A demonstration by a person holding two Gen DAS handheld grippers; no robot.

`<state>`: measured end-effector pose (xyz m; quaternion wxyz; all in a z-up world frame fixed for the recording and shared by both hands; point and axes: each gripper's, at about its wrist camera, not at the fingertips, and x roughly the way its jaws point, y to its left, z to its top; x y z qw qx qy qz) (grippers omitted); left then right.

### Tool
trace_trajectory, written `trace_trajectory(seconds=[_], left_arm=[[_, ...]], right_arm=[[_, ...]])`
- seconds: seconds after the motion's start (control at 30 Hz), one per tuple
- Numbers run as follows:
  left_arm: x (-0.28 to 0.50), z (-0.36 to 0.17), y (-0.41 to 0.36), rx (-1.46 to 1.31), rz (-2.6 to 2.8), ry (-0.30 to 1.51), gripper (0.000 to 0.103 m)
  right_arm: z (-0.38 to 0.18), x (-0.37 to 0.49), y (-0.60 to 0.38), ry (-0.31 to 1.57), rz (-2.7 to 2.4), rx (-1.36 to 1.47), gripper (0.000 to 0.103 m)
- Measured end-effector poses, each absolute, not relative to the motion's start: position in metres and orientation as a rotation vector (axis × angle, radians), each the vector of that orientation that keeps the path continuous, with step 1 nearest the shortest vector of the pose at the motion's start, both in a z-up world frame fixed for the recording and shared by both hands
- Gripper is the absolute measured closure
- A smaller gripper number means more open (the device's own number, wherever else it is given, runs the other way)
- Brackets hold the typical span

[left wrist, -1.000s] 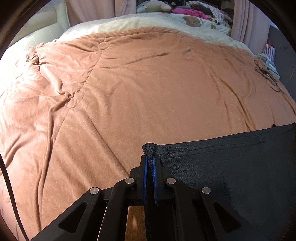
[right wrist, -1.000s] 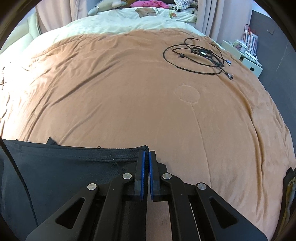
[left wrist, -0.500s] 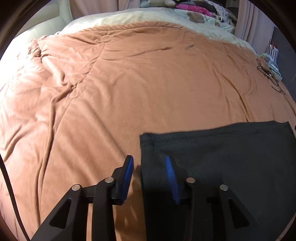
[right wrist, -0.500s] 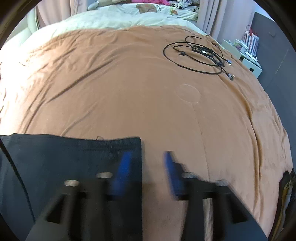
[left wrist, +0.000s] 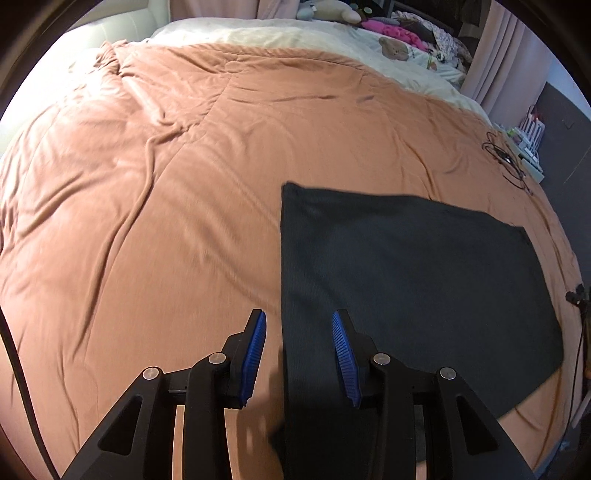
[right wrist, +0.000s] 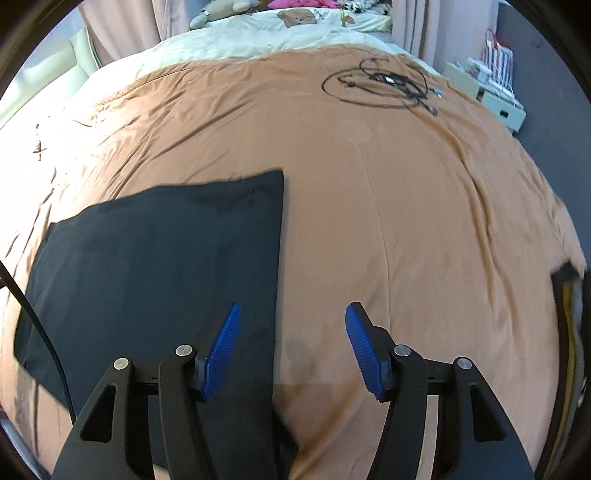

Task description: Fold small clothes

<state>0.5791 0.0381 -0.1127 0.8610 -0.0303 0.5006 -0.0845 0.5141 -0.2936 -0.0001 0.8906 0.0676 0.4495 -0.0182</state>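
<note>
A dark grey garment (left wrist: 406,280) lies flat on the orange-brown bedspread (left wrist: 166,221). It also shows in the right wrist view (right wrist: 159,258). My left gripper (left wrist: 298,323) is open and empty, above the garment's left edge near its near corner. My right gripper (right wrist: 292,315) is open and empty, above the garment's right edge, with its left finger over the cloth and its right finger over the bedspread (right wrist: 406,221).
A coil of black cable (right wrist: 384,83) lies on the bedspread at the far right. Stuffed toys and pink clothes (left wrist: 388,29) sit at the head of the bed. A white bedside unit (right wrist: 495,99) stands past the right edge. Curtains hang behind.
Both grippers opened and let go of the garment's far corners. The garment now lies flat on the bed. Both grippers have drawn back and up from it.
</note>
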Motion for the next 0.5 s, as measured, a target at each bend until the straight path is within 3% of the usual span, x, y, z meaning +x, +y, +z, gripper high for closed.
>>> trace_trajectory(seconds=[0.5], left_arm=[[0.500, -0.142, 0.064, -0.217, -0.186, 1.083, 0.063]], right_arm=[[-0.029, 0.420, -0.304, 0.973, -0.042, 0.339, 0.046]])
